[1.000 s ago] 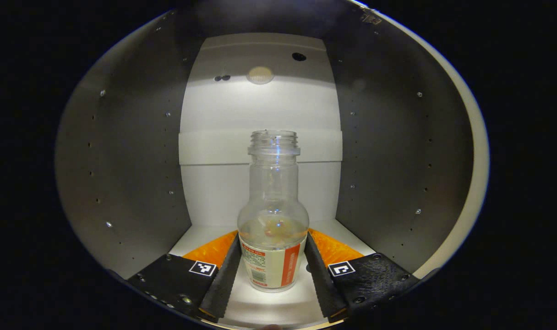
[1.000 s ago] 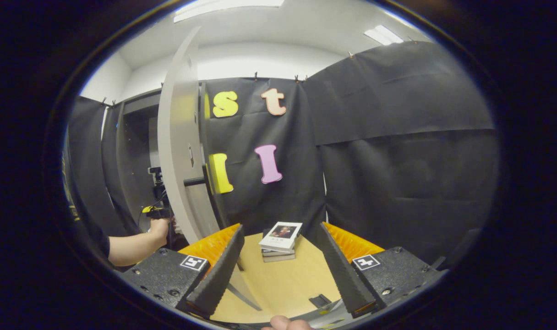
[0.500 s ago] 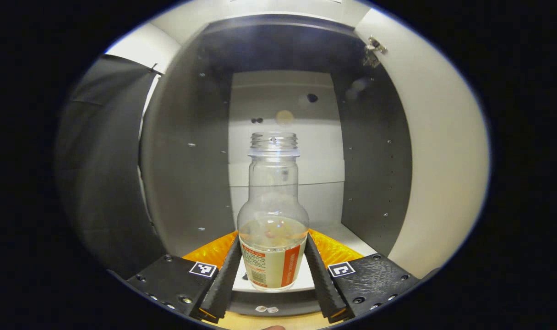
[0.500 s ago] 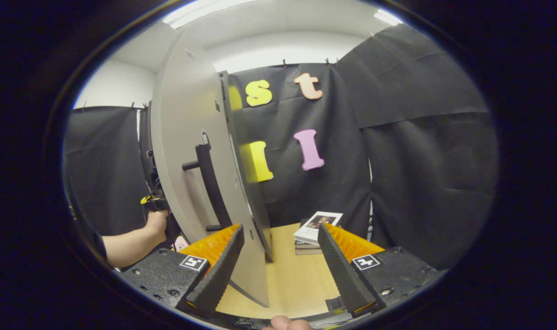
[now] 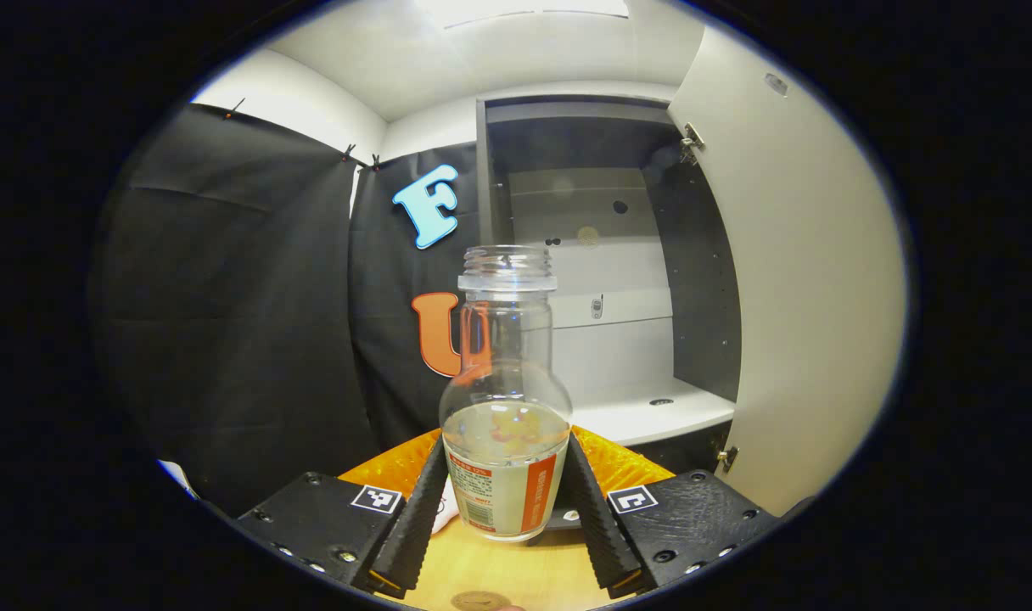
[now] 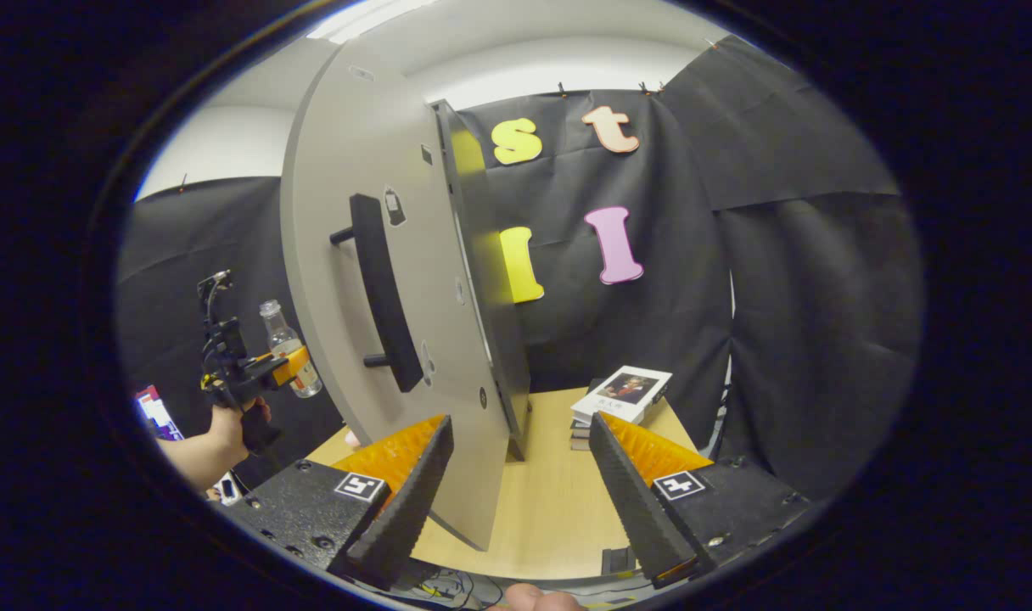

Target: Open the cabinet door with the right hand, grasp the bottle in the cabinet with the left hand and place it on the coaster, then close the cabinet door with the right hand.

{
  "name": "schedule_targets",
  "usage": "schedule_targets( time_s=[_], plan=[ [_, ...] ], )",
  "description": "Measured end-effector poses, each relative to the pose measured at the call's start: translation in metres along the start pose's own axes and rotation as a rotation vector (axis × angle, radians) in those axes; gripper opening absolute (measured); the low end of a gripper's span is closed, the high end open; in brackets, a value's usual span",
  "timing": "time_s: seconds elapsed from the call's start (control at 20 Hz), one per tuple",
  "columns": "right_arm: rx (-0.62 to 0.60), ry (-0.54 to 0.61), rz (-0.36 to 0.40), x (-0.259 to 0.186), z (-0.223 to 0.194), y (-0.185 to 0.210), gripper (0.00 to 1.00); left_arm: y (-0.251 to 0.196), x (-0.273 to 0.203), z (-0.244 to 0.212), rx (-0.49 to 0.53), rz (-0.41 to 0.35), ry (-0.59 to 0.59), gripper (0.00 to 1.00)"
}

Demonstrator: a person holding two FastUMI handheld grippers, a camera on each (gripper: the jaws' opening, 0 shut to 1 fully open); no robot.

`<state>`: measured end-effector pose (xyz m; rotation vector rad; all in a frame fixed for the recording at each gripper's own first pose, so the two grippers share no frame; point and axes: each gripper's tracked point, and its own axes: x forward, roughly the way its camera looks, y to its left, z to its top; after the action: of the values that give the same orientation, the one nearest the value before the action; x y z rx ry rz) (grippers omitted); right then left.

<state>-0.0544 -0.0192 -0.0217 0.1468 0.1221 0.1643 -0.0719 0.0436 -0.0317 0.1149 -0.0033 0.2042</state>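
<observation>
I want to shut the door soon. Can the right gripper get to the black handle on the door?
Probably yes. The right gripper is open and holds nothing, and the black handle faces it on the cabinet door with nothing in between. The left gripper, shut on the bottle, is off to the side.

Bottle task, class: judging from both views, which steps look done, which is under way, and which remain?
Done: the cabinet door stands open. Under way: the left gripper is shut on the bottle, which is outside the cabinet, above the table. Left: setting it on the coaster, then closing the door with the open right gripper.
</observation>
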Motion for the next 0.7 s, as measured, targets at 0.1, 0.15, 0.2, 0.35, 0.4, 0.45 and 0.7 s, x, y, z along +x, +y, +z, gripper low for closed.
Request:
schedule_targets(
  time_s=[0.1,0.15,0.2,0.35,0.4,0.45,0.7],
  plan=[
    [-0.022,0.008,-0.042,-0.004,-0.013,0.001,1.0,0.009,-0.017,-0.036,-0.013,0.005,0.012,0.73],
    [-0.035,0.01,-0.07,-0.007,-0.019,-0.001,1.0,0.014,-0.024,-0.057,-0.028,0.008,0.023,0.73],
    [-0.045,0.011,-0.095,-0.009,-0.025,-0.002,1.0,0.015,-0.03,-0.08,-0.048,0.005,0.034,0.73],
    [-0.058,0.15,-0.12,-0.009,-0.068,0.003,1.0,0.016,-0.038,-0.158,-0.1,0.002,0.11,0.73],
    [-0.054,0.185,-0.121,-0.007,-0.084,0.005,1.0,0.018,-0.039,-0.185,-0.098,0.017,0.141,0.73],
    [-0.061,0.195,-0.126,-0.004,-0.093,0.008,0.99,0.017,-0.041,-0.207,-0.096,0.023,0.165,0.73],
    [-0.139,0.297,-0.131,-0.003,-0.126,0.016,1.0,0.016,-0.043,-0.269,-0.053,0.045,0.179,0.73]
  ],
)
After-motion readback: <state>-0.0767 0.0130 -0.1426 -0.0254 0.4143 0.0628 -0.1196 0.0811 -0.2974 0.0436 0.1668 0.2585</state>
